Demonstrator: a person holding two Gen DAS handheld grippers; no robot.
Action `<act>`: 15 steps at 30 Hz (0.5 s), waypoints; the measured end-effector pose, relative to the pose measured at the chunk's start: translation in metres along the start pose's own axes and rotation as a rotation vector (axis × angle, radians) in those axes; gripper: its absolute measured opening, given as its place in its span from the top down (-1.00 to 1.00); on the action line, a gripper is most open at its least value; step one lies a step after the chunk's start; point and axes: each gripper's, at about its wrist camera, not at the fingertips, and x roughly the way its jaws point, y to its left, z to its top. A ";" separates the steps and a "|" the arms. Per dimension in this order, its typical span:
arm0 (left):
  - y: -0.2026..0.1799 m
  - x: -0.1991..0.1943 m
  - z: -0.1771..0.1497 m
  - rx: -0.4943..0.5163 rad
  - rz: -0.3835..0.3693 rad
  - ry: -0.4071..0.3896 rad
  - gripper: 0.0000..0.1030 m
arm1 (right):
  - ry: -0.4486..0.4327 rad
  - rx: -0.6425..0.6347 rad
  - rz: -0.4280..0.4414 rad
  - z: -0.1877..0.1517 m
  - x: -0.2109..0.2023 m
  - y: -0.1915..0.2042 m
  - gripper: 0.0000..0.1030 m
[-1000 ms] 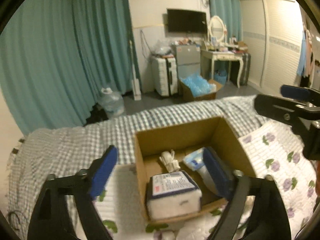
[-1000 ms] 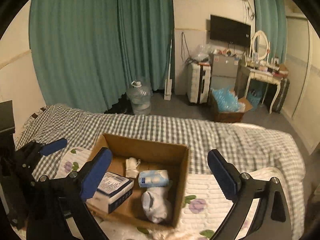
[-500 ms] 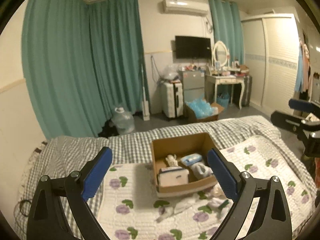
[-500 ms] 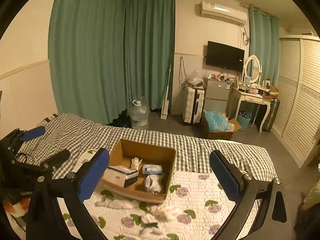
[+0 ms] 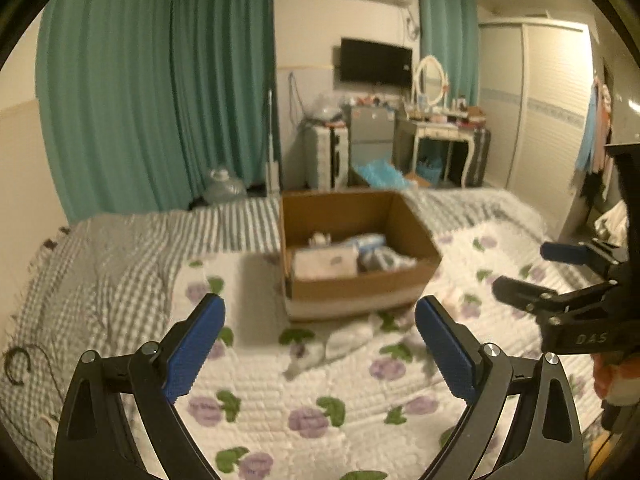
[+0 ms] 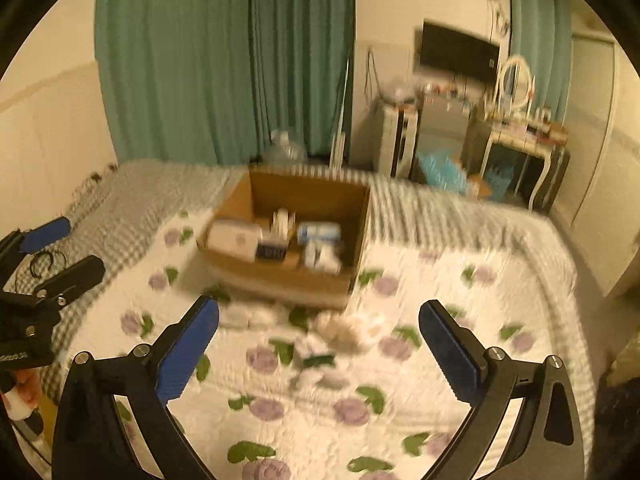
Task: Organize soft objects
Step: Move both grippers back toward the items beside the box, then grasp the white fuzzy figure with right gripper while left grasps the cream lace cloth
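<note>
Fingers on both your left gripper [image 5: 320,344] and right gripper [image 6: 319,344] gape empty; descend squarely over the beige sock [image 6: 340,330] before the cardboard box [image 6: 288,236].

Motion blur smears the cardboard box [image 6: 292,236] contents and the pale soft items [image 6: 340,332] lying before it.
</note>
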 end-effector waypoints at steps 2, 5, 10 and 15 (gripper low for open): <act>-0.002 0.017 -0.019 0.003 0.007 0.023 -0.90 | 0.049 0.005 -0.002 -0.010 0.025 -0.001 -0.96; -0.004 0.046 -0.046 0.012 0.017 0.069 -0.90 | 0.130 0.007 -0.025 -0.031 0.070 -0.001 -0.96; -0.006 0.086 -0.083 0.001 -0.015 0.177 -0.90 | 0.221 0.014 -0.033 -0.055 0.118 -0.005 -0.96; -0.005 0.110 -0.106 -0.008 -0.035 0.260 -0.90 | 0.291 0.038 -0.045 -0.073 0.153 -0.012 -0.96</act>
